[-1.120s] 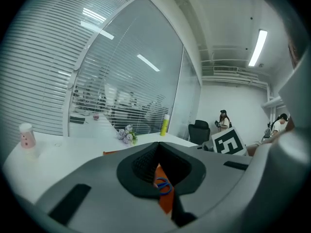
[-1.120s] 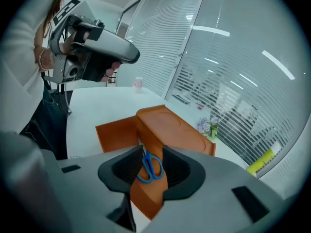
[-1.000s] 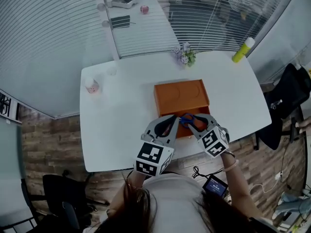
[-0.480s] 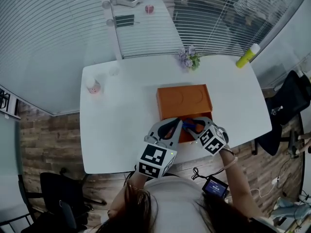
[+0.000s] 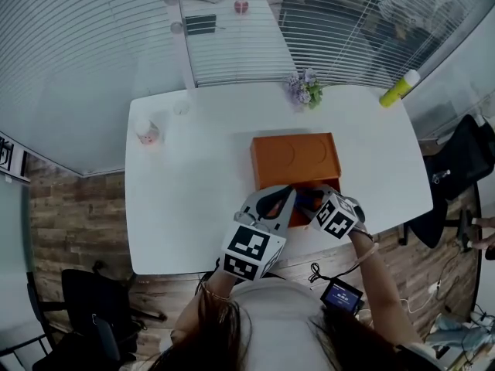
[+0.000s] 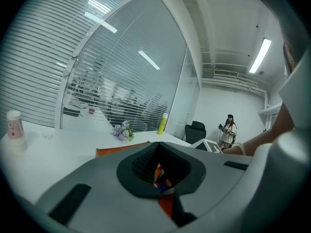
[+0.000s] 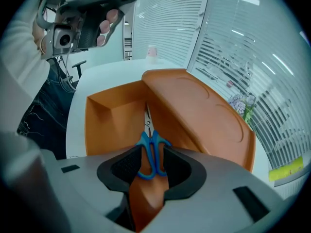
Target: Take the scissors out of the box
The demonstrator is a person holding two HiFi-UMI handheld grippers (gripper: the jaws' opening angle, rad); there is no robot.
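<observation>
1. Right gripper: grey moulded plastic with ribbed black pads; its jaws have just been opening and stand wide, pressing on nothing
2. Between its pads: one pair of steel scissors with blue plastic handles, lying in the box's open compartment, with the outer edges of the loops hidden behind the pads
3. Around and beyond it: one smooth orange rectangular box, with the embossed lid covering the far part
4. Just left: left gripper, tips drawn together, gripping nothing; whether it touches the box is unclear
5. Far beyond, on the matte white table: one bunch of pale purple flowers, one yellow bottle and pink stacked cups, too small to count
</observation>
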